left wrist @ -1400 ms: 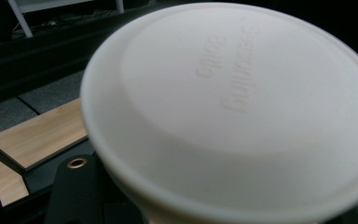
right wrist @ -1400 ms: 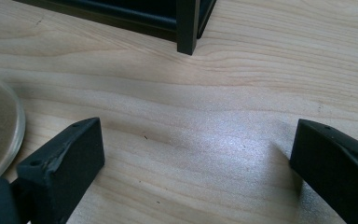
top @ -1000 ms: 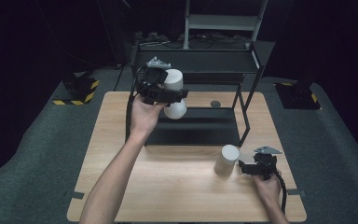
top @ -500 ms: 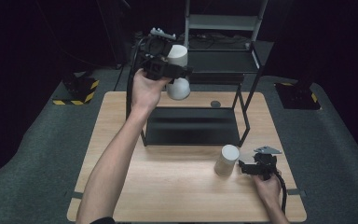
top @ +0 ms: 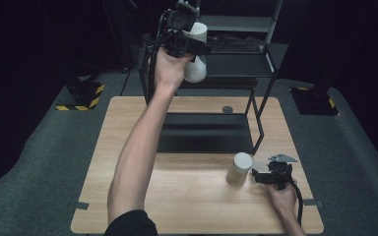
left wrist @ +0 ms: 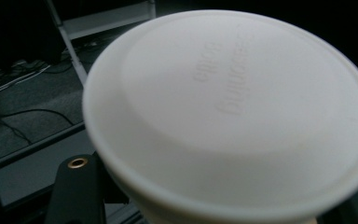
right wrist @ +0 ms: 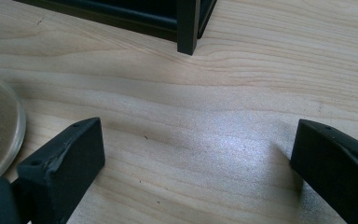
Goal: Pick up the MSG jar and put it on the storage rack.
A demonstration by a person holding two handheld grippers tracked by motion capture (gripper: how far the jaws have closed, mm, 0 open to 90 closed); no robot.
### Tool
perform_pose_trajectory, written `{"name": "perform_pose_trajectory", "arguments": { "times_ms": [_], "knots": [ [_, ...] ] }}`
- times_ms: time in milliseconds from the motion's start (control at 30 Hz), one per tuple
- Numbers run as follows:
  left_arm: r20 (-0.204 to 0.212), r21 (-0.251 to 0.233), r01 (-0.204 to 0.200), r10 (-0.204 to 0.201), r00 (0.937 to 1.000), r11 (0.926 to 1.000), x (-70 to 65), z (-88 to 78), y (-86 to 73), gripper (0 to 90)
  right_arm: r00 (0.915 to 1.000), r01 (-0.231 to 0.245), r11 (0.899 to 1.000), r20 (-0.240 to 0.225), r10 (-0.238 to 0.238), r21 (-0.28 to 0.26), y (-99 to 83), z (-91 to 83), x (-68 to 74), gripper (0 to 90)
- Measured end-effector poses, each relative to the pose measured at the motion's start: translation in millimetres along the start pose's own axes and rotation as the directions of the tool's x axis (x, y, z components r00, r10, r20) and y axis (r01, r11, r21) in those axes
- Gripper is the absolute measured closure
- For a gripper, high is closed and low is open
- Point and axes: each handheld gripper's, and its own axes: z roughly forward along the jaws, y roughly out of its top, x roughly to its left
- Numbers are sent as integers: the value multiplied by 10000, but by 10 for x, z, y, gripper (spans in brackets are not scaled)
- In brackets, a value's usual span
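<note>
Now the white plastic cylindrical bottle (top: pixel 196 54), clamped in the left tongs (top: pixel 189 46), has been carried well above and beyond the far edge of the pale wooden surface (top: pixel 128 128); a second earlier it was held lower, just over that edge in front of the black metal shelf rack (top: pixel 256 105), and half a second earlier it was partway up. It is now level with the rack's upper dark shelf (top: pixel 236 64), so the lift is judged to be aimed at setting the bottle on that shelf, with the placing itself not yet done. The left tongs are closed on the bottle, whose round white base (left wrist: pixel 233 116) is turned toward the left gripper view. The right tongs (top: pixel 261 177) have not been moved: they rest near the surface's near right corner, jaws spread wide with nothing between them, just beside a second, beige cylindrical bottle (top: pixel 239 168) standing upright on the wood. Raised lettering is moulded into the white base; it is seen reversed and blurred, and appears to read "Seasoning Bottle", though this cannot be confirmed.
</note>
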Motion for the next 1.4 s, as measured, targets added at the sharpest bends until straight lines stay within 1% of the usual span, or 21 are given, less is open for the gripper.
{"name": "perform_pose_trajectory", "arguments": {
  "times_ms": [67, 133, 167, 200, 267, 367, 500, 533, 600, 633, 700, 767, 800, 867, 967, 1033, 1167, 1300, 1333, 1367, 1400],
  "knots": [
    [-68, -16, 65, -65, 10000, 10000, -2, 18, 8, 351, 10000, 18, 10000, -5, -18, -4, 0, 0, -2, 21],
    [-336, -32, 213, -214, 9992, 9998, -1, 82, 41, 351, 10000, 18, 10000, -6, -18, -3, 0, 0, -3, 22],
    [-566, -45, 290, -292, 9980, 9996, -10, 133, 51, 351, 10000, -2, 10000, -7, 2, 2, 1, 0, -1, 22],
    [-566, -45, 290, -292, 9980, 9996, -10, 133, 51, 351, 10000, -2, 10000, -7, 2, 2, 1, 0, -1, 22],
    [-925, 56, 489, -481, 9946, 9988, -20, 245, 73, 352, 10000, 18, 10000, -5, -18, -5, 0, 0, -2, 22],
    [-1391, 95, 562, -543, 9888, 9984, -57, 385, 87, 352, 10000, 15, 10000, -10, -15, -8, -1, 0, -4, 22],
    [-1535, -30, 887, -881, 9842, 9961, -47, 507, 71, 352, 10000, 10, 10000, -12, -10, -12, -2, 1, -4, 22],
    [-1535, -30, 887, -881, 9842, 9961, -47, 507, 71, 352, 10000, -6, 10000, -13, 6, -3, -1, 0, -3, 22],
    [-1715, 102, 876, -845, 9816, 9961, -73, 587, 88, 352, 10000, 12, 10000, -14, -12, -8, -1, 0, -4, 22],
    [-1722, 8, 900, -885, 9811, 9959, -73, 596, 86, 351, 10000, 12, 10000, -15, -12, -7, -1, 0, -4, 22],
    [-1686, 39, 912, -893, 9816, 9958, -63, 603, 100, 352, 10000, 19, 10000, -21, -19, -3, -1, 0, -6, 22],
    [-1763, 4, 727, -715, 9817, 9974, -91, 622, 81, 351, 10000, 10, 10000, -26, -10, -10, -1, 0, -7, 22],
    [-1772, 31, 715, -698, 9817, 9974, -94, 624, 81, 351, 10000, 13, 10000, -21, -13, -7, -1, 0, -6, 22],
    [-1759, -94, 784, -788, 9812, 9969, -90, 614, 47, 351, 10000, 11, 10000, -18, -11, -7, -1, 0, -5, 22],
    [-1743, -119, 616, -628, 9827, 9980, -99, 600, 17, 350, 10000, 11, 10000, -17, -11, -11, -1, 1, -5, 22],
    [-1729, -179, 650, -672, 9827, 9977, -94, 594, -1, 349, 10000, 12, 10000, -13, -12, -15, -2, 1, -4, 22],
    [-1671, -194, 595, -619, 9840, 9980, -82, 590, -11, 348, 10000, 14, 10000, -3, -14, -11, -2, 1, -2, 22],
    [-1483, -85, 597, -603, 9871, 9982, -35, 587, -2, 339, 10000, 18, 10000, 2, -18, -6, -1, 0, -1, 21],
    [-1180, -20, 707, -704, 9905, 9975, 27, 589, 2, 307, 10000, 18, 10000, 1, -18, -5, -1, 0, -1, 21],
    [-1018, -15, 825, -823, 9914, 9966, 65, 589, -5, 211, 10000, 13, 10000, -2, -13, -3, 0, 0, -2, 22],
    [-1163, -91, 788, -793, 9900, 9969, 42, 584, -25, 146, 10000, 14, 10000, -2, -14, -4, 0, 0, -2, 22]
  ]
}}
